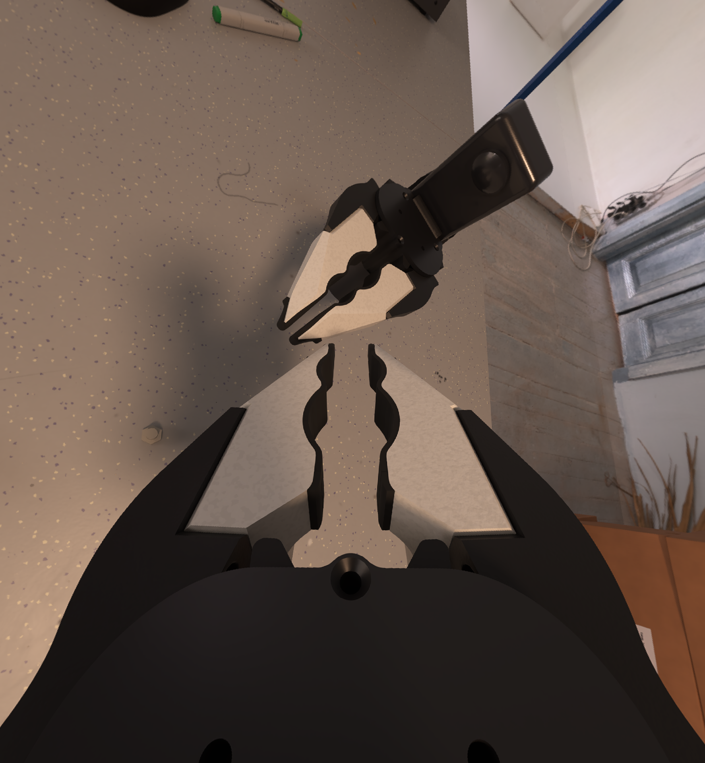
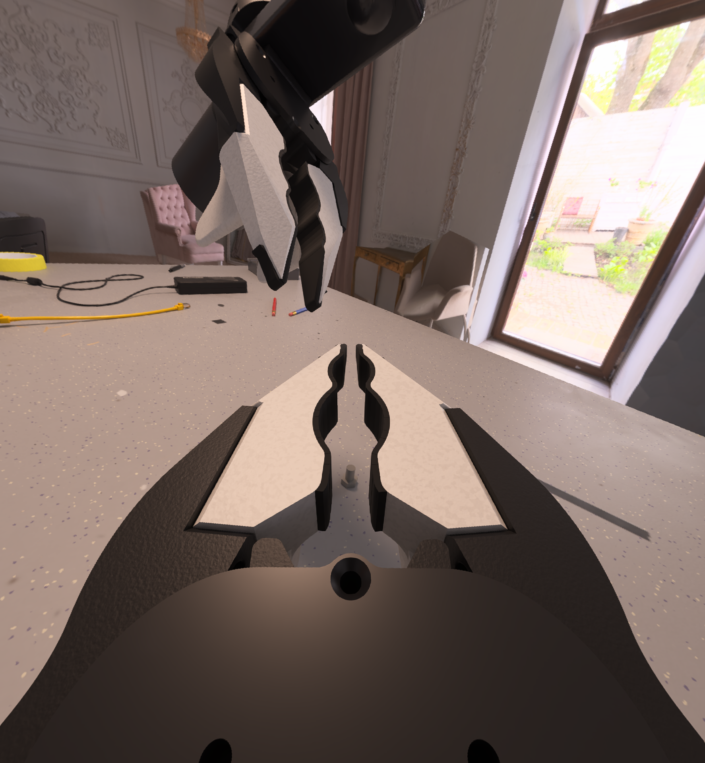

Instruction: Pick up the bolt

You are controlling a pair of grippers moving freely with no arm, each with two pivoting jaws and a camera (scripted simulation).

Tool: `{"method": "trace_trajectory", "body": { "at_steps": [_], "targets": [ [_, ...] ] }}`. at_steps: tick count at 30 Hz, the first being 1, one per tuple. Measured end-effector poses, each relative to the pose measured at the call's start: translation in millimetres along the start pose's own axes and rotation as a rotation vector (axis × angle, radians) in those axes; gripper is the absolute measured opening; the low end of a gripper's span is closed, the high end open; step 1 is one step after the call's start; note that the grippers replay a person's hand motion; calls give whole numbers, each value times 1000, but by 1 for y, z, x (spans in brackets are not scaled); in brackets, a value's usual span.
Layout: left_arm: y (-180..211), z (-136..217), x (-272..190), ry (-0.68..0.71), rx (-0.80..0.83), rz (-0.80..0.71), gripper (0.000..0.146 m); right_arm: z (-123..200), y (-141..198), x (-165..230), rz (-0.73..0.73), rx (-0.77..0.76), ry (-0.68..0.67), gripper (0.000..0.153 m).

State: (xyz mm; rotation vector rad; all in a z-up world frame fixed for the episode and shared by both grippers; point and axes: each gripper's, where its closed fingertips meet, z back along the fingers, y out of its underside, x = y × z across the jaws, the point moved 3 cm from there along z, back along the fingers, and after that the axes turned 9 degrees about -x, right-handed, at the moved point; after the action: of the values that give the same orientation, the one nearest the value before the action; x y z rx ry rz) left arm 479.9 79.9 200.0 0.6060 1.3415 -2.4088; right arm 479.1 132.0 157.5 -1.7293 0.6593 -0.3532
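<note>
The bolt is small and grey and stands head-down on the speckled table, to the left of my left gripper. The left gripper hovers above the table, open by a narrow gap and empty. My right gripper hangs tilted just ahead of the left fingertips, with its jaws almost together. In the right wrist view the bolt shows on the table through the slit between the fingers of my right gripper, below them and not gripped. The left gripper hangs above and ahead.
A green-capped marker lies far ahead in the left wrist view. The table edge runs close on the right. The right wrist view shows a yellow tape roll, a black power adapter, a yellow cable and a red pen.
</note>
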Motion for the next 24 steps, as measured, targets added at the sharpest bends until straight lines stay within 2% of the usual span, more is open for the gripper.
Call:
{"method": "trace_trajectory", "body": {
  "at_steps": [5, 8, 13, 16, 20, 24],
  "targets": [
    [-7, 10, -1, -10, -35, -60, 15, 3, -4, -6, -1, -20, 19, 4],
    [0, 16, 10, -68, -55, -89, 15, 8, -7, -17, -2, -33, 51, 4],
    [48, 13, 60, -300, 79, -198, 15, 13, -7, -32, 6, -34, 93, 4],
    [78, 5, 92, -389, 175, -236, 15, 15, -5, -36, 9, -26, 105, 4],
    [102, -11, 121, -442, 252, -253, 13, 15, -2, -37, 14, -15, 102, 4],
    [105, -25, 137, -463, 275, -296, 12, 15, -1, -37, 9, -13, 93, 4]
  ]
}}
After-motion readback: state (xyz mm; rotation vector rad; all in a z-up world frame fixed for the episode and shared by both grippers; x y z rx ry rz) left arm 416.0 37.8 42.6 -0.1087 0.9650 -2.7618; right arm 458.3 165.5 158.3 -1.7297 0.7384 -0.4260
